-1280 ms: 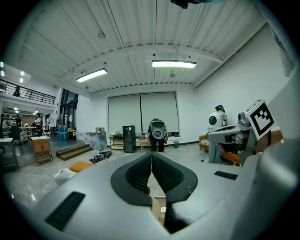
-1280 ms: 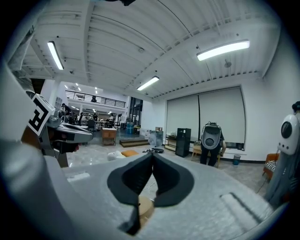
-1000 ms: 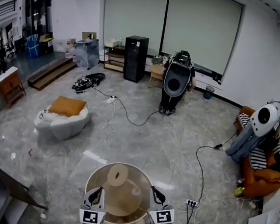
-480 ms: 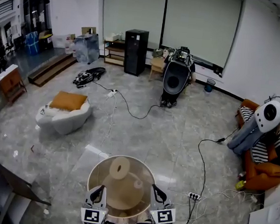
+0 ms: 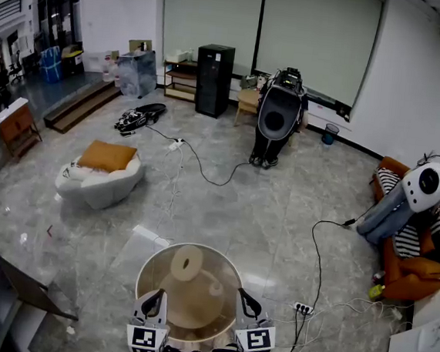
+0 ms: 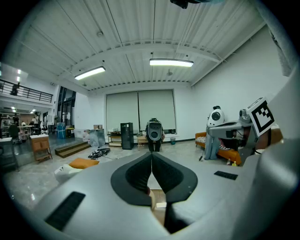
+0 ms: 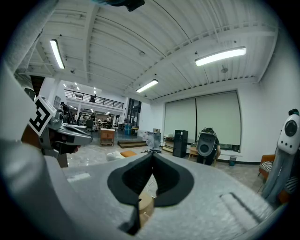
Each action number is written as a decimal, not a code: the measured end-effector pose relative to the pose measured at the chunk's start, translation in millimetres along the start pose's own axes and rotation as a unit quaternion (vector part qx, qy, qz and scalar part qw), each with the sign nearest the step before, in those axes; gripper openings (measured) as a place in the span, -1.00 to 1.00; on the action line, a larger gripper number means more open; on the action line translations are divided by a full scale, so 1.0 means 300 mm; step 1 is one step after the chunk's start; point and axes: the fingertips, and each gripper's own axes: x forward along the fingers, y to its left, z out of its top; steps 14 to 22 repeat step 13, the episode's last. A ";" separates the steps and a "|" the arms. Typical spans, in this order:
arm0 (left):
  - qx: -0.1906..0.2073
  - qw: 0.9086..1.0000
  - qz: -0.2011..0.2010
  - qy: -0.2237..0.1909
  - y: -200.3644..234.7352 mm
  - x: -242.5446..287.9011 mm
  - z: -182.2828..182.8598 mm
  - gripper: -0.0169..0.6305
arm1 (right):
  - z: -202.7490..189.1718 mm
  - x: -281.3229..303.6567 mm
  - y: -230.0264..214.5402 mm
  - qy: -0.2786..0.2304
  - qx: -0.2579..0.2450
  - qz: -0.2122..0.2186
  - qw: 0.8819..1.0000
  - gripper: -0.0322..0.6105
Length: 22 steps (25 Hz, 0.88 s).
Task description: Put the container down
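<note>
Holds a round, clear container [image 5: 143, 272] up off the grey floor [image 5: 224, 210], low and central in the head view, with a tan roll [image 5: 186, 262] lying inside. Pinches its near rim at two places: left gripper [image 5: 153, 300] on the left part, right gripper [image 5: 244, 300] on the right part. Shows, in the left gripper view, jaws closed tip to tip on the thin clear wall, tan visible below them. Shows the same in the right gripper view: jaws pressed together on the container's edge. Not yet set down
</note>
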 end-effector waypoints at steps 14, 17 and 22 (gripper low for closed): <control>-0.001 1.000 -0.003 0.003 0.003 0.023 -0.016 -0.89 | -0.003 0.020 -0.007 -0.004 -0.004 0.003 1.000 -0.90; -0.001 1.000 -0.003 0.003 0.003 0.023 -0.016 -0.89 | -0.003 0.020 -0.007 -0.004 -0.004 0.003 1.000 -0.90; -0.001 1.000 -0.003 0.003 0.003 0.023 -0.016 -0.89 | -0.003 0.020 -0.007 -0.004 -0.004 0.003 1.000 -0.90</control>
